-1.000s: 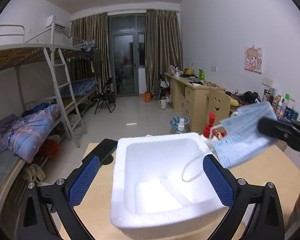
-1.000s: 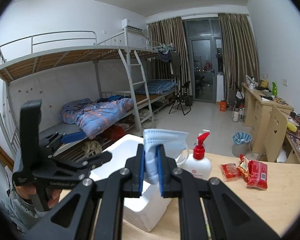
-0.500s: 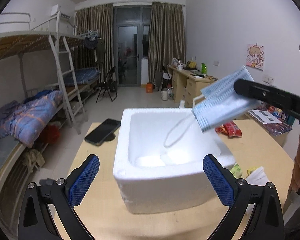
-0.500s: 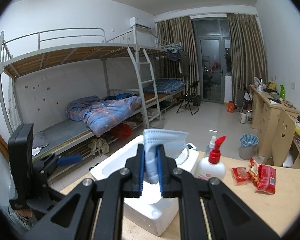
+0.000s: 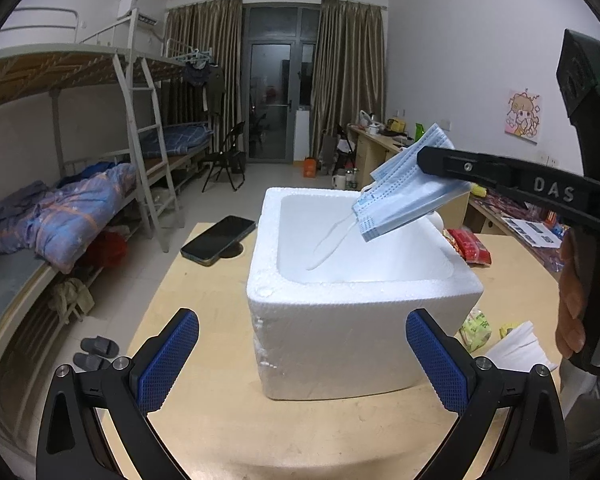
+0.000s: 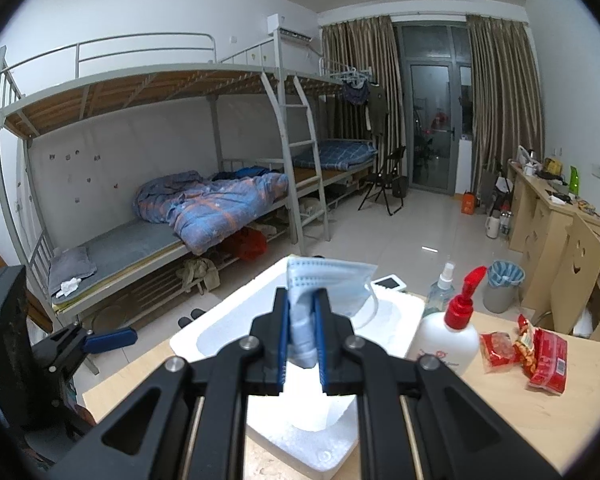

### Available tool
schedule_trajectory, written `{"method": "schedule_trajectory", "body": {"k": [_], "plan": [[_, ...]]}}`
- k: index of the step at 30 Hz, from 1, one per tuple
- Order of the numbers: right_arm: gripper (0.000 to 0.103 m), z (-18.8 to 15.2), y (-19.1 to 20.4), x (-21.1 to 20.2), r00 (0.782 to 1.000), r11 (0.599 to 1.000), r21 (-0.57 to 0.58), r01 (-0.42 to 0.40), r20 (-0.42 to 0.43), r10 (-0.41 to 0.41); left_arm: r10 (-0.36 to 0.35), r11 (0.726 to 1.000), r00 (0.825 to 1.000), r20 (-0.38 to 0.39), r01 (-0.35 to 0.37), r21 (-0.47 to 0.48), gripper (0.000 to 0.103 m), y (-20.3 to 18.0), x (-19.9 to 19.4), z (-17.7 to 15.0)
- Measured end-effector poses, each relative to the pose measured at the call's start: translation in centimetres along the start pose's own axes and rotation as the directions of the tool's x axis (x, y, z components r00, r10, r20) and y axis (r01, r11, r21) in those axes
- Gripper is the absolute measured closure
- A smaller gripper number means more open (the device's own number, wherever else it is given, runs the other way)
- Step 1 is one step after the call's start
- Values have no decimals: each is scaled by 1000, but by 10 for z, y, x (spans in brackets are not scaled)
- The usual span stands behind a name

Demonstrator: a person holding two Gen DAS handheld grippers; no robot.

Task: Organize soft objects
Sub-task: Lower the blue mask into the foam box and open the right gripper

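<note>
A white foam box [image 5: 360,308] stands open on the wooden table [image 5: 204,392]; it also shows in the right wrist view [image 6: 228,320]. My right gripper [image 6: 302,300] is shut on a stack of blue face masks [image 6: 328,284] and holds them above the box opening; in the left wrist view the masks [image 5: 408,192] hang tilted over the box's far right side, a white ear loop dangling inside. My left gripper [image 5: 302,356] is open and empty, in front of the box's near wall.
A black phone [image 5: 218,240] lies left of the box. A white pump bottle with red top [image 6: 448,340], a clear spray bottle [image 6: 440,288] and red snack packets [image 6: 532,356] stand right of it. Green packets and white tissue [image 5: 512,340] lie near the right front.
My left gripper has pulled back and lowered, so the box now sits farther ahead. My right gripper has carried the masks left, over the box's far right side.
</note>
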State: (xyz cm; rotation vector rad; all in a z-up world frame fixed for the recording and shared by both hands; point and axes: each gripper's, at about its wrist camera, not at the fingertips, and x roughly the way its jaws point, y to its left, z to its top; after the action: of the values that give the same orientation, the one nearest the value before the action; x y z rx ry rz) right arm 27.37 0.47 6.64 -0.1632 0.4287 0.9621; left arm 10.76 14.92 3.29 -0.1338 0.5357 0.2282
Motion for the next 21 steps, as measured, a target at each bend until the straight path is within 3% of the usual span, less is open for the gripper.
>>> {"method": "schedule_trajectory", "body": {"k": [16, 17, 21], "plan": [[87, 1, 1, 9, 1000, 1000, 9, -11, -25, 11, -2, 1000, 1000, 8, 2, 6, 0, -2, -4, -2], [77, 1, 2, 10, 1000, 1000, 8, -14, -23, 14, -10, 1000, 1000, 5, 10, 4, 0, -1, -5, -2], [16, 0, -2, 2, 1000, 1000, 17, 8, 21, -8, -29, 1000, 1000, 8, 29, -7, 0, 1, -6, -2]]}}
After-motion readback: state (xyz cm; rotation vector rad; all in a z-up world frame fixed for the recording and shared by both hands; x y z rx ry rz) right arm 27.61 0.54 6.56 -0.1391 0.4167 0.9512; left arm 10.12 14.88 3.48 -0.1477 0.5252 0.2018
